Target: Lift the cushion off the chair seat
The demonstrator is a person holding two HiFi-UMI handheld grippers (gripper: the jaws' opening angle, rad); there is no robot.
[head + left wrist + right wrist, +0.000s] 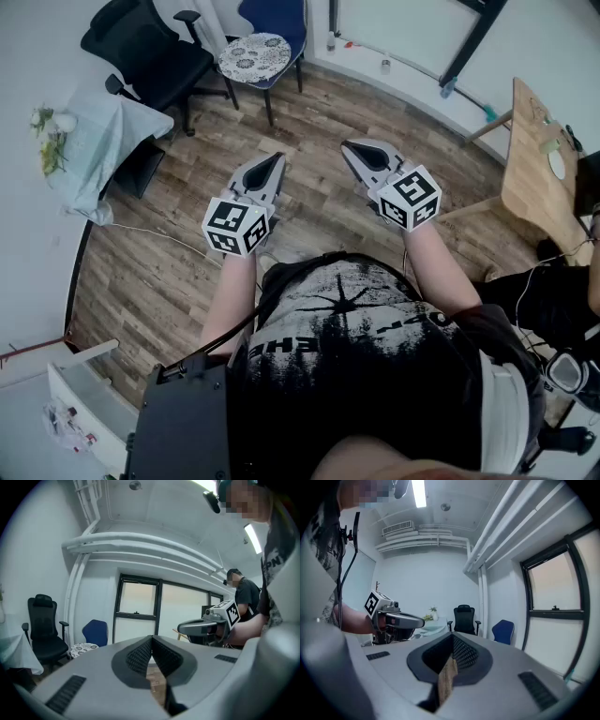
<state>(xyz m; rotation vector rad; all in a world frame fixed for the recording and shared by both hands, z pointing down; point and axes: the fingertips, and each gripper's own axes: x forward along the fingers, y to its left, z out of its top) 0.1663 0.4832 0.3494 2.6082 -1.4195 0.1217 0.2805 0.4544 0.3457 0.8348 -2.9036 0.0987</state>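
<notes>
Cushion (254, 56) on chair (277, 19), well beyond shut L gripper (277, 158), R gripper (346, 146).

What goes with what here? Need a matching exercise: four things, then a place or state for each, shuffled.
Things:
1. cushion
2. black office chair
3. wooden table
4. left gripper

Place or state:
A. at the right edge of the head view
B. jaws together, nothing between them
C. lying on the seat of the blue chair
D. left of the blue chair, beside the cloth-covered table

Pairs: 1-C, 2-D, 3-A, 4-B
</notes>
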